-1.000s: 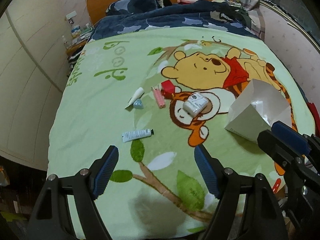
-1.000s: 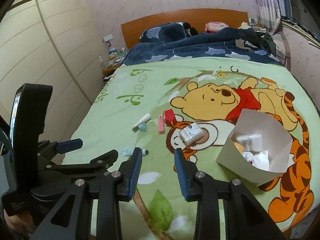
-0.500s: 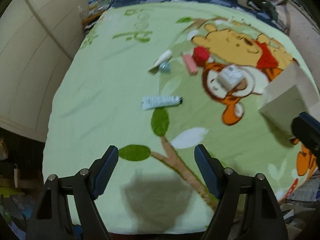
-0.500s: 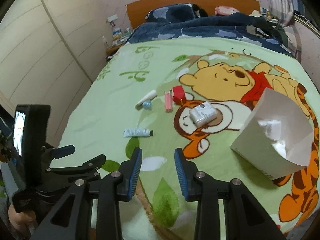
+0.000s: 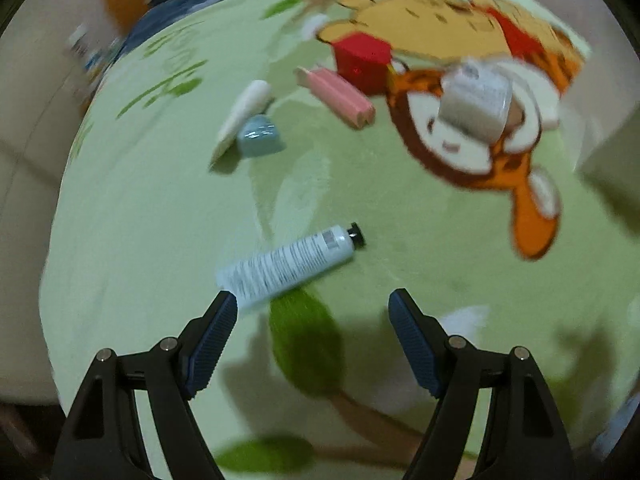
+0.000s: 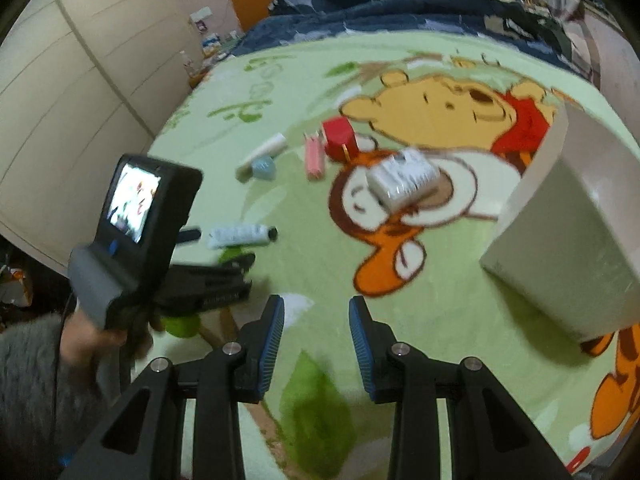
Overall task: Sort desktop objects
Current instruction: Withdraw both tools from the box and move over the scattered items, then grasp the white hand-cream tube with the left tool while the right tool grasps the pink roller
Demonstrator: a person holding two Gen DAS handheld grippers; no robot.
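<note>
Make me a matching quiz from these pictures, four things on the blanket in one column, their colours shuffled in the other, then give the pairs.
Things:
1. box
2. stick
3. tube
4. bin

Colours:
A. plain white
B. pink
C. red
D. white with dark print and a black cap

Pairs: 1-C, 2-B, 3-D, 4-A

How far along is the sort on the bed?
Done: nothing I can confirm; the white box's inside is hidden here. In hand: nothing. The left gripper hangs open beside the white tube; the right gripper is empty. Left: tube, pink stick, red box, blue piece.
</note>
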